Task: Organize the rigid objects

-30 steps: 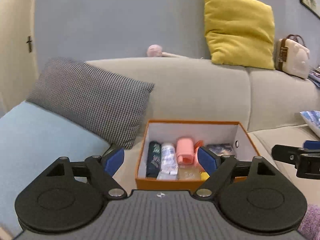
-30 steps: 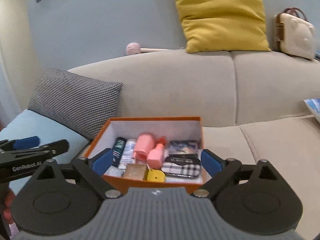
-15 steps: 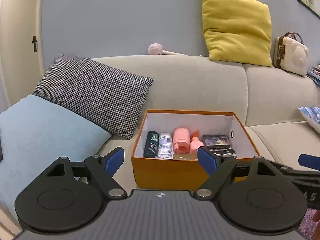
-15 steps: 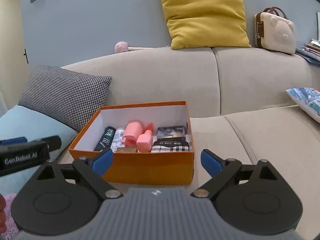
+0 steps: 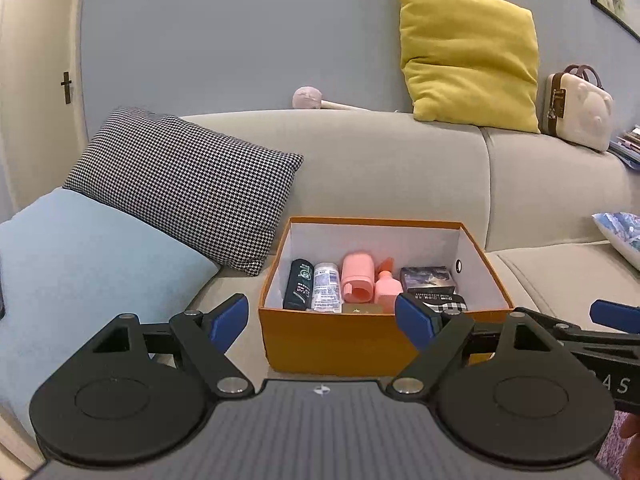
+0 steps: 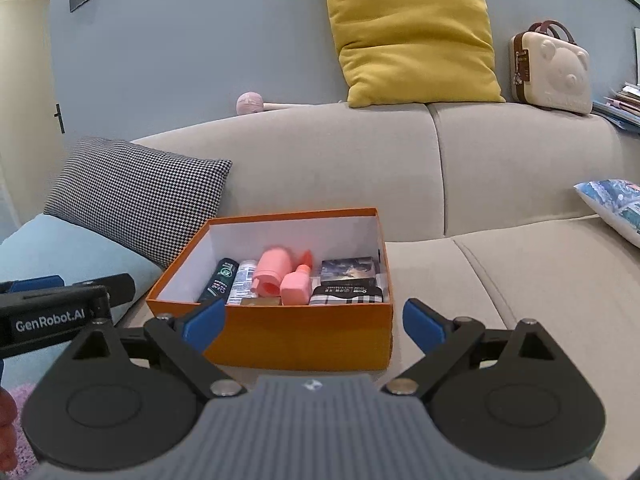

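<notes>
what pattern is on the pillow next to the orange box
Black-and-white houndstooth on the pillow, leaning left of the orange box; the left wrist view shows it best.

orange box (image 6: 304, 330) | open, upright on sofa seat | holds bottles (image 6: 218, 282), pink containers (image 6: 272, 270), small boxes (image 6: 350, 270)

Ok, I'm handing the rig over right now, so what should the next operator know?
Left claw: open, holding nothing, in front of the orange box.
Right claw: open, holding nothing, also facing the box.
The box sits on the grey sofa, packed: dark bottle, white bottle, pink cylinder, pink bottle, dark printed box, checked case.
Done: all visible items are boxed.
Left: no loose items in view.
</notes>
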The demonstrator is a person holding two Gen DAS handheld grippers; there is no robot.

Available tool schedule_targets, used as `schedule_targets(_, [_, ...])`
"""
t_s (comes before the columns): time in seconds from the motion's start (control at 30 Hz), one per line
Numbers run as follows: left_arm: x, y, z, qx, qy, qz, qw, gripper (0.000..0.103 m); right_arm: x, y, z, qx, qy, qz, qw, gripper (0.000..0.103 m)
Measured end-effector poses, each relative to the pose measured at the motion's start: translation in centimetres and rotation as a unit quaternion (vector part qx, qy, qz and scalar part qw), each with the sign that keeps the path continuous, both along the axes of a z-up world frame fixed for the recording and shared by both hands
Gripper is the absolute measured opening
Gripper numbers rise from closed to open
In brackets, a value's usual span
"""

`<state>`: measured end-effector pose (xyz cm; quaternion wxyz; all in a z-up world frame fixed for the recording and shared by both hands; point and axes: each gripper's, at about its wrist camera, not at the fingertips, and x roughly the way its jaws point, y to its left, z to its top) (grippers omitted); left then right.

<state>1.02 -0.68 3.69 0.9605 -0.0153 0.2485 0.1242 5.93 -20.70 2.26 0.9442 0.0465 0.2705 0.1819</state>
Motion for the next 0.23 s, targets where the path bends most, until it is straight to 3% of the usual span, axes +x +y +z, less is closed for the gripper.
schedule_targets(0.23, [-0.17,0.0,-0.03,-0.005,0.0,-0.003,1.0,0.097,-0.02,0.23,-0.19,-0.001,0.003,0.002,1.0,0.095])
